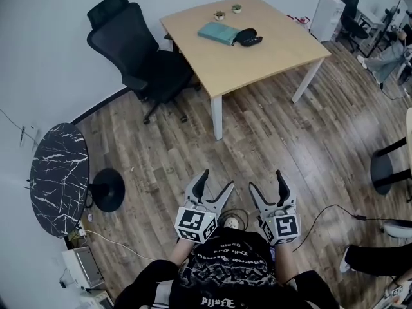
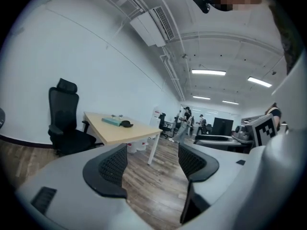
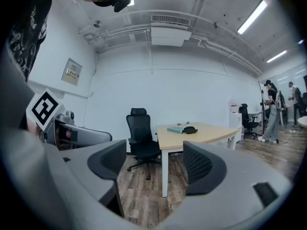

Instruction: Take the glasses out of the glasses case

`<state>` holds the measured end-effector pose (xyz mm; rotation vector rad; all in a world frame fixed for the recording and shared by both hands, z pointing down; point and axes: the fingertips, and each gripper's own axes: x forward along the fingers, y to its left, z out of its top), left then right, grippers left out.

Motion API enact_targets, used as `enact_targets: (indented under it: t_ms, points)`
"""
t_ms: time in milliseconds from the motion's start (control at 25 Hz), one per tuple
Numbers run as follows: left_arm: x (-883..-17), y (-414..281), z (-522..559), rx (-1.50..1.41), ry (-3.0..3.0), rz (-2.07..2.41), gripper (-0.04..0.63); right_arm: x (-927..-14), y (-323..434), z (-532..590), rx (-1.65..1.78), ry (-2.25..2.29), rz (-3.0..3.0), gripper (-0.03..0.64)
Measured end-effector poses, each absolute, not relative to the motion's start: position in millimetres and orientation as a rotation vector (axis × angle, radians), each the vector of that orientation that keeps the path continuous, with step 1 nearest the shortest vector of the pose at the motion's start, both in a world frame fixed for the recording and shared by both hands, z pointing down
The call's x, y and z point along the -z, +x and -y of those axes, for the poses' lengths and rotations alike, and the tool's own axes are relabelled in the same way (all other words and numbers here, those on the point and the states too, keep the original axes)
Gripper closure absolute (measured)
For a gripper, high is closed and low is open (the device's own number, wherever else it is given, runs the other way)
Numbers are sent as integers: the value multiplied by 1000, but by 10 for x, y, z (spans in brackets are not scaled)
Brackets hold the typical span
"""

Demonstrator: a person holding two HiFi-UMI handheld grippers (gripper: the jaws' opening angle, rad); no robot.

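A black glasses case lies on the far wooden table, beside a teal book. I also see the case small and distant in the left gripper view, and the case on the tabletop in the right gripper view. The left gripper and the right gripper are held close to the person's body, far from the table. Both stand open over the floor with nothing between their jaws. The glasses themselves are not visible.
A black office chair stands left of the table. Two small potted plants sit at its far edge. A black marble round side table is at the left, cables trail on the wood floor, and people and desks fill the far right.
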<state>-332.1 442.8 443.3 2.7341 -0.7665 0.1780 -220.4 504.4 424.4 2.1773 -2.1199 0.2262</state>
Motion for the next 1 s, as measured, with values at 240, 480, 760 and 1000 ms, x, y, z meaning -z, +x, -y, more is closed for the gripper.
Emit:
enact_targets:
  t_ms: [240,480,760,1000]
  points:
    - [-4492,-3083,-4561,-231,2735,715,253,-4269,-2063,-5116,-240,2144,2165,254]
    - [-4520,-2913,-4488,-212,2740,786,253,-4334,-1922,-5100,-260,2134,2161,261]
    - [-4536,-2558,-4103,-222,2806,712,253,-4418,-1701,-4776,-259,2201,2121,261]
    - [-4697,-2093,-3396,-259,2778,601,253,-4545,-1383,-4067,-290,2194,2089,261]
